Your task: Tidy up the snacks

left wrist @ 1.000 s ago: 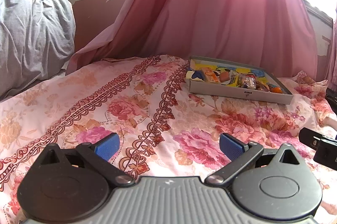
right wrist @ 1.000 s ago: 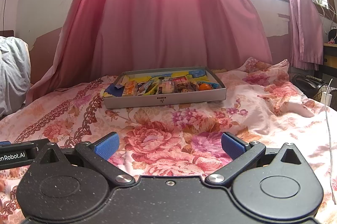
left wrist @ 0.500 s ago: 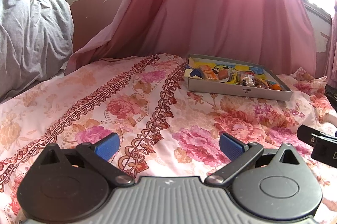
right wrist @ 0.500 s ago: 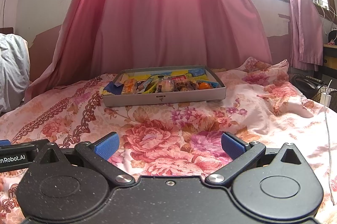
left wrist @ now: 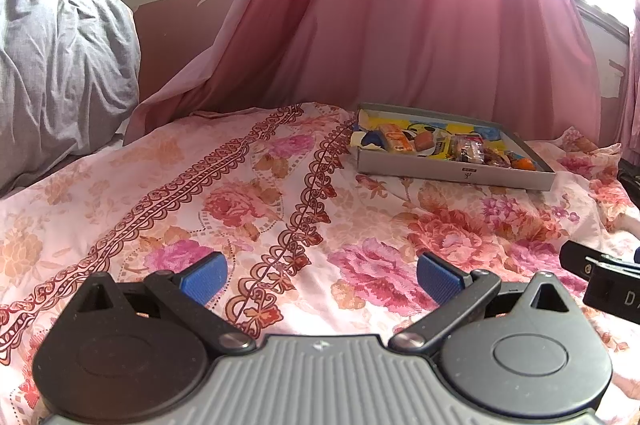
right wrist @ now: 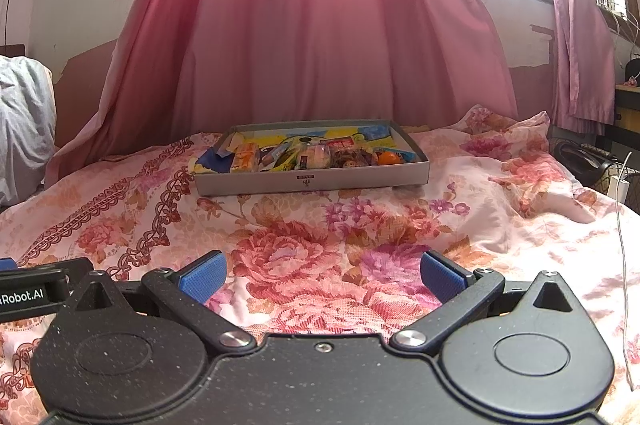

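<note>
A shallow grey cardboard tray lies on the flowered bedspread, far ahead of both grippers, and shows in the left wrist view at the upper right as the tray. Several wrapped snacks fill it: an orange pack, a blue wrapper, a yellow one, a small orange ball. My left gripper stands open above the sheet with nothing between its blue pads. My right gripper is open too and holds nothing. Part of the right gripper's body shows at the right edge of the left view.
A pink curtain hangs behind the tray, with a bright window above. A grey pillow sits at the left. A dark object and a white cable lie off the bed's right side. The bedspread stretches between grippers and tray.
Both views have crept slightly nearer to the tray, which sits a little lower and larger in frame. Both grippers remain open and hold nothing.
</note>
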Motion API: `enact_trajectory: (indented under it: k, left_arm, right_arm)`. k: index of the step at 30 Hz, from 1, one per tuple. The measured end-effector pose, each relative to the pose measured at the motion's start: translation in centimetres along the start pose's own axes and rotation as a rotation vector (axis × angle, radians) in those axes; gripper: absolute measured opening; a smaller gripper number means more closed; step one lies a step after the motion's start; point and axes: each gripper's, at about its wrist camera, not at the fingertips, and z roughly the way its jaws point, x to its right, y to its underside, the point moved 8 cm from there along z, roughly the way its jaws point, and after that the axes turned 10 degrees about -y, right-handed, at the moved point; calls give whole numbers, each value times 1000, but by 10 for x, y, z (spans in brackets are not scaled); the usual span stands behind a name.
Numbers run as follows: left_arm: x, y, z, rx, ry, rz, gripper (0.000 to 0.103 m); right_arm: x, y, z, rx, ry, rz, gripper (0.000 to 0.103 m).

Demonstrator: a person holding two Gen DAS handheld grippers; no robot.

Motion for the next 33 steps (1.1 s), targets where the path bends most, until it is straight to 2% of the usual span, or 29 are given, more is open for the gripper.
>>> enact_trajectory:
  k: [7, 12, 15, 19, 33]
  left_arm:
    - [0, 0, 0, 0, 8, 3, 103]
    - [-2, -3, -2, -50, 16, -32, 102]
    - [-3, -8, -6, -38, 41, -50, 102]
    - [-3, -11, -9, -12, 8, -28, 103]
    - [-1, -12, -11, 4, 15, -10, 102]
  right_arm:
    - [0, 0, 0, -1, 1, 0, 102]
    - [0, 0, 0, -1, 0, 0, 102]
    - [-1, 0, 1, -3, -4, -3, 102]
    - [-2, 1, 1, -3, -7, -7, 102]
    - [-3, 0, 1, -3, -4, -6, 102]
